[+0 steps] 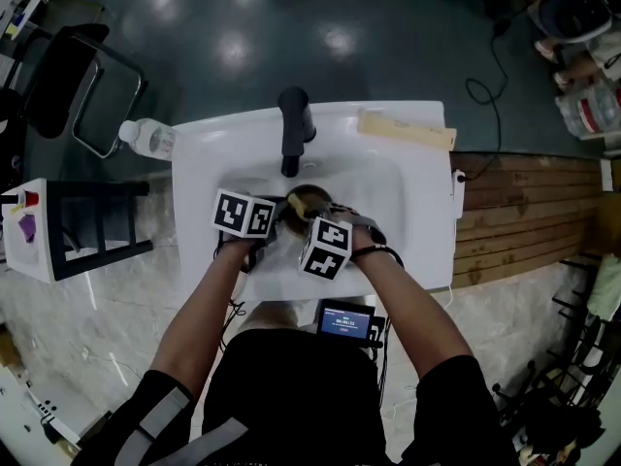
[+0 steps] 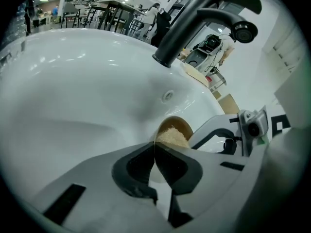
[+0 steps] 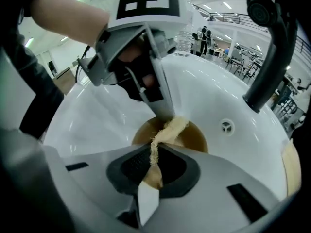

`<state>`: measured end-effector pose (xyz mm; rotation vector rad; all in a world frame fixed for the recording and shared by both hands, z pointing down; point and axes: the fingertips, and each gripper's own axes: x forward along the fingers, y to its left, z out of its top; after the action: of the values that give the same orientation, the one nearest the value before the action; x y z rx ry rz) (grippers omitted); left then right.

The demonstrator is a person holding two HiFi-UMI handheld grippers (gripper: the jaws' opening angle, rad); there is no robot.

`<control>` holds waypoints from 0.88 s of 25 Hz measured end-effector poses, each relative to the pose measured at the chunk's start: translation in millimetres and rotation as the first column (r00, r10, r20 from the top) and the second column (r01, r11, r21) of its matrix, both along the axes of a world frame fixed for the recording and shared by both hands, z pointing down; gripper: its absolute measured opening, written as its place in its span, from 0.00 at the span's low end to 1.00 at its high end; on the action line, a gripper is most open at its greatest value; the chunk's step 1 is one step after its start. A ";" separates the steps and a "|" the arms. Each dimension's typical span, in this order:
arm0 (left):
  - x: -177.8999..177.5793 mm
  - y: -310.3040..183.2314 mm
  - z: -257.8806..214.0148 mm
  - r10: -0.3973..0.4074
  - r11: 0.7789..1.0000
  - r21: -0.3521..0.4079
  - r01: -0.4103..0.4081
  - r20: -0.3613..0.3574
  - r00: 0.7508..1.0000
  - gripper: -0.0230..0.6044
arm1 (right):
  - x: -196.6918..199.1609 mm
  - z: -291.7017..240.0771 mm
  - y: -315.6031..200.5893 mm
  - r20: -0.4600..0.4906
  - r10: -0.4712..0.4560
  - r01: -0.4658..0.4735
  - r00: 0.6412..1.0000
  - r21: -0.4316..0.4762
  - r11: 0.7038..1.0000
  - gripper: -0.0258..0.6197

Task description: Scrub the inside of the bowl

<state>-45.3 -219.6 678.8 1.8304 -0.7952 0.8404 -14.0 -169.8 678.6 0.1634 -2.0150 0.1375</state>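
Right gripper (image 3: 154, 152) has its jaws closed on a tan, fibrous scrubber (image 3: 170, 130). The scrubber runs out from between the pads and into the brown bowl (image 3: 194, 139). Its free end lies against the bowl's inside wall, just beside the tips of the other tool. Left gripper (image 2: 155, 147) has its jaws pressed together on the bowl's thin rim, on the side toward the sink's left edge. Both point steeply down.

The bowl (image 1: 306, 202) sits in the basin of the white sink (image 1: 194, 144), near the middle and just in front of the black faucet (image 1: 294, 124). The drain (image 3: 226, 126) is beside it. A clear bottle (image 1: 147, 138) lies at the sink's far-left corner. A tan board (image 1: 406, 129) rests on the far-right corner.
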 end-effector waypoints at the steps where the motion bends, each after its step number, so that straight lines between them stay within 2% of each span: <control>1: -0.9 -1.0 -0.2 0.000 1.000 0.003 0.000 0.001 1.000 0.06 | -0.4 -0.5 6.0 0.005 -0.031 0.031 0.999 -0.011 0.999 0.11; 7: -5.7 -1.0 2.0 0.030 0.999 0.010 -0.031 0.030 0.999 0.05 | -0.9 -5.2 21.7 0.024 -0.146 0.146 0.989 -0.011 0.989 0.11; 13: -10.0 -0.3 3.4 0.042 0.999 0.007 -0.042 0.039 0.998 0.05 | 10.7 -9.9 18.8 -0.005 -0.213 0.213 0.977 0.049 0.976 0.11; 17: -9.9 0.4 3.0 0.049 0.999 0.007 -0.050 0.039 0.998 0.05 | 20.7 -16.2 14.2 -0.018 -0.218 0.218 0.976 0.065 0.974 0.11; 22: -7.5 2.5 1.9 0.070 0.997 0.011 -0.071 0.043 0.997 0.05 | 34.3 -21.9 -1.1 -0.034 -0.161 0.163 0.986 0.082 0.983 0.11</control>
<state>-52.8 -217.1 680.7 1.8666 -0.7678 0.9241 20.3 -170.8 656.7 0.0533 -1.9987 -0.0527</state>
